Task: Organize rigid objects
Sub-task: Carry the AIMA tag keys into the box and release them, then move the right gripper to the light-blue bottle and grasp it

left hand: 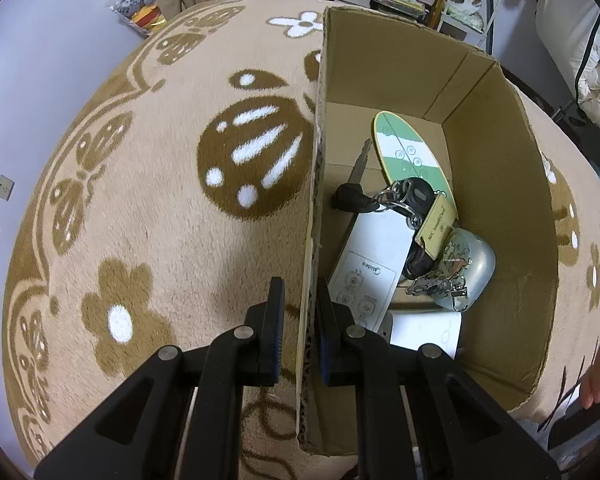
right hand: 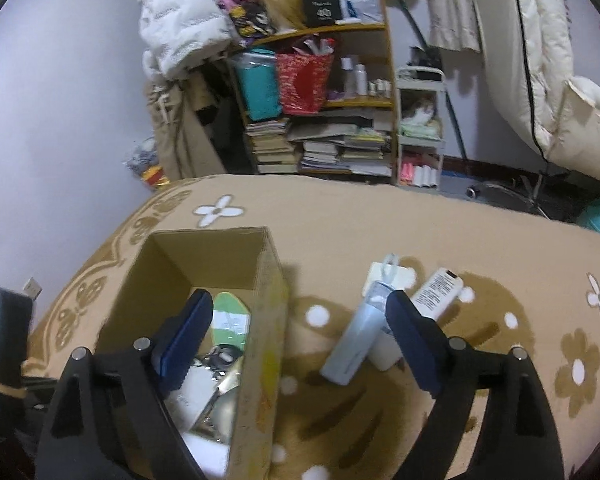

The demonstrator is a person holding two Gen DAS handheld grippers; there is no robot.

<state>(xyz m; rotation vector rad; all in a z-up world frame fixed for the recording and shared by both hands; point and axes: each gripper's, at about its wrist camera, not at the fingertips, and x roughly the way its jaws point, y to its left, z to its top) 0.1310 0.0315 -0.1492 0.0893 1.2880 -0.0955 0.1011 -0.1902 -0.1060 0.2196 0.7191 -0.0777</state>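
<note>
The left tool (left hand: 300, 332) is clenched on the near wall of the cardboard box (left hand: 500, 200), steadying it on the patterned blanket (left hand: 140, 200). The right tool (right hand: 300, 344) hangs released and empty above the box's right wall. If the left grip slips or tugs, the box could tip and spill. Inside I count one green-striped board (left hand: 404, 152), one key bunch (left hand: 404, 204), one white remote (left hand: 376, 256). Outside: one pale blue bottle (right hand: 352, 344), one white remote-like bar (right hand: 436, 292), one white tag (right hand: 388, 276); reaching carelessly could knock the bottle away
</note>
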